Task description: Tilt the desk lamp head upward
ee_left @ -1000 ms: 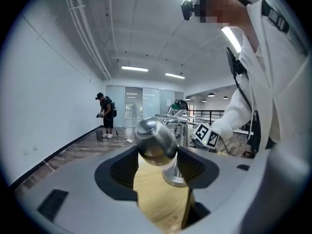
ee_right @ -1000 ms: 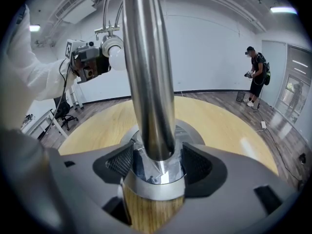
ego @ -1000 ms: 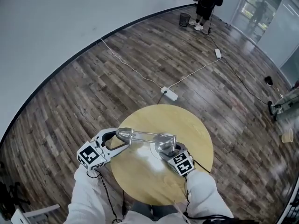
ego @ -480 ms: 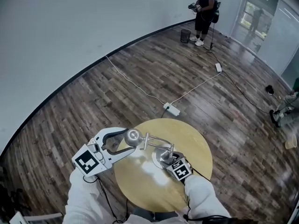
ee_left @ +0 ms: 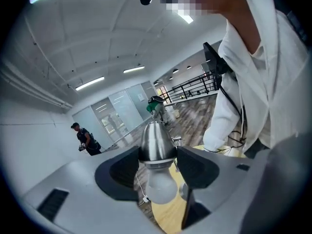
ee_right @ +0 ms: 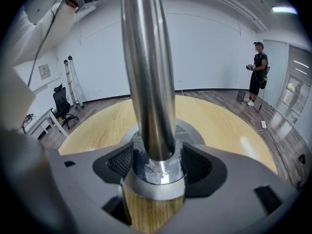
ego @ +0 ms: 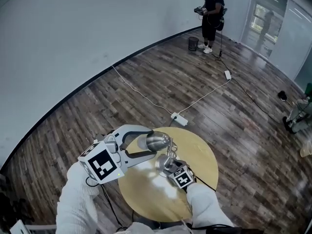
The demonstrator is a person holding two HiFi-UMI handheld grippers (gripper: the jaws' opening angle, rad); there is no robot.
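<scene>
A chrome desk lamp stands on the round wooden table point(ego: 202, 152). Its cone-shaped head point(ego: 158, 141) is lifted above the table's left part, with my left gripper point(ego: 152, 142) shut on it. In the left gripper view both pads press the sides of the lamp head point(ee_left: 157, 140), and the white bulb point(ee_left: 161, 188) points back at the camera. My right gripper point(ego: 170, 165) is shut low on the lamp, where the stem meets the round base point(ego: 163, 161). The right gripper view has the stem point(ee_right: 146, 72) rising from the collar point(ee_right: 155, 179) between the right gripper's point(ee_right: 157, 165) pads.
A white power strip point(ego: 178, 119) with cables lies on the wooden floor beyond the table. A person point(ego: 210, 9) stands far back beside a small bin point(ego: 193, 43). An office chair point(ee_right: 61, 105) and a ladder stand by the wall.
My left gripper has risen with the lamp head in it and rolled. The lamp arm has swung from lying level over the table to steeply raised. The right gripper has stayed at the base.
</scene>
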